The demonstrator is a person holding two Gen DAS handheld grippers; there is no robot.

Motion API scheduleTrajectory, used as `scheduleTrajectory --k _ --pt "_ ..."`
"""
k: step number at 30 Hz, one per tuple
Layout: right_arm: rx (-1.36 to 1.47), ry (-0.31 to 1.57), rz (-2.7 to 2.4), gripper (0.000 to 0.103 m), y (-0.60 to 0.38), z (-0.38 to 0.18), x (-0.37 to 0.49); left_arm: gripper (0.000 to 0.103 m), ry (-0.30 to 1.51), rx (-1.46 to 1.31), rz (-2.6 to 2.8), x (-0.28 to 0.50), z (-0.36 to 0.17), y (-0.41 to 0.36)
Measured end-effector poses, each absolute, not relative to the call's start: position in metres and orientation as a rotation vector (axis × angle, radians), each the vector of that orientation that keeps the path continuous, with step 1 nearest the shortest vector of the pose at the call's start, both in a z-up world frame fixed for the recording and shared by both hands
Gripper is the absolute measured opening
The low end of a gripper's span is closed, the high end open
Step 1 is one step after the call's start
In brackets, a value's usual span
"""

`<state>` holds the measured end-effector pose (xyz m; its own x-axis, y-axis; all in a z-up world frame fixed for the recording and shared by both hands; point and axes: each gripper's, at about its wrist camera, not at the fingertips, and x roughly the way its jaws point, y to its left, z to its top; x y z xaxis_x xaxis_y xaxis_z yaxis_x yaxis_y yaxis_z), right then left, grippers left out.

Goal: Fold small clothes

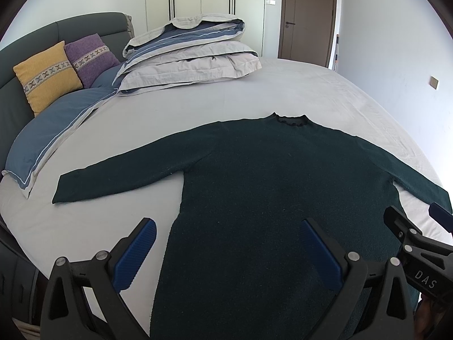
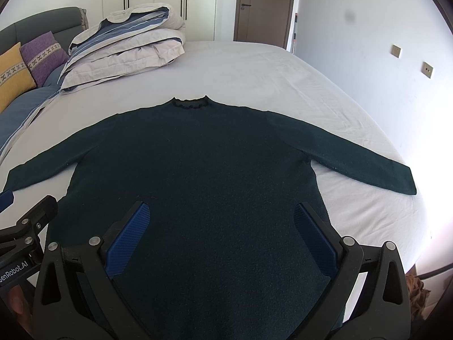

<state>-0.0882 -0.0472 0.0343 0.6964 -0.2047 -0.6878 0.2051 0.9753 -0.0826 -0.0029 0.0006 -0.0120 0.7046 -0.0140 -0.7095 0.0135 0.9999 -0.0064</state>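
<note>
A dark green sweater [image 2: 198, 164] lies flat on the bed [image 2: 254, 68], sleeves stretched out, collar toward the far side. The left claw [image 1: 229, 243] and the right claw [image 2: 220, 226] hover above its lower half, both spread wide.

One dark green sweater [image 2: 198, 164], spread flat with two sleeves out to the sides. Two grippers: left gripper [image 1: 226, 249], right gripper [image 2: 220, 232], each with two blue-padded fingers [image 1: 136, 255] set wide apart. One bed [image 2: 254, 68]. Two cushions against the headboard: one yellow cushion [image 1: 46, 75], one purple cushion [image 1: 90, 59]. One folded duvet [image 1: 187, 53]. One brown door [image 1: 308, 17]. Two wall plates [image 2: 396, 51] in the right wrist view.
</note>
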Motion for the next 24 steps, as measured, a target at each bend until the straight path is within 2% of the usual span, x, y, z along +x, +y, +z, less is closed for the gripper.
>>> scheduleTrajectory --k 24 --pt "-0.005 0.778 -0.226 0.103 -0.0468 0.0334 -0.0866 0.103 0.799 -0.005 -0.017 -0.0006 -0.0116 0.0018"
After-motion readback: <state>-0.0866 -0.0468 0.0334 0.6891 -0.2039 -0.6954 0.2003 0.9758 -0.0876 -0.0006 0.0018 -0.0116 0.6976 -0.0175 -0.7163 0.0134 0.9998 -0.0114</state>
